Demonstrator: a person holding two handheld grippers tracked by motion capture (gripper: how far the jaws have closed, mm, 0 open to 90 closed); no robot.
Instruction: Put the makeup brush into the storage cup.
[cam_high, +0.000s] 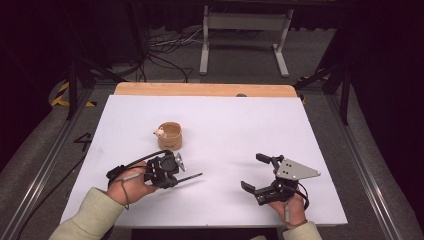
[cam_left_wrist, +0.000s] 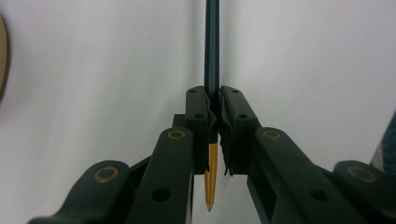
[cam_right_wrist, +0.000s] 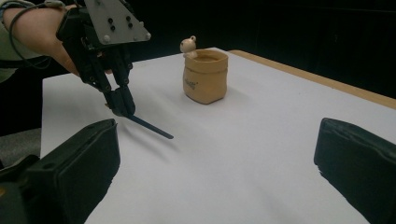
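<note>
Now my left gripper pinches the dark pencil near its gold tip, the tan cup just ahead; my right gripper waits wide open, empty. Best tilt the pencil upright before lowering it in.

A tan, sack-shaped cup with a small bear figure on its rim stands on a white surface. Beyond, a white metal frame and cables on the floor.
</note>
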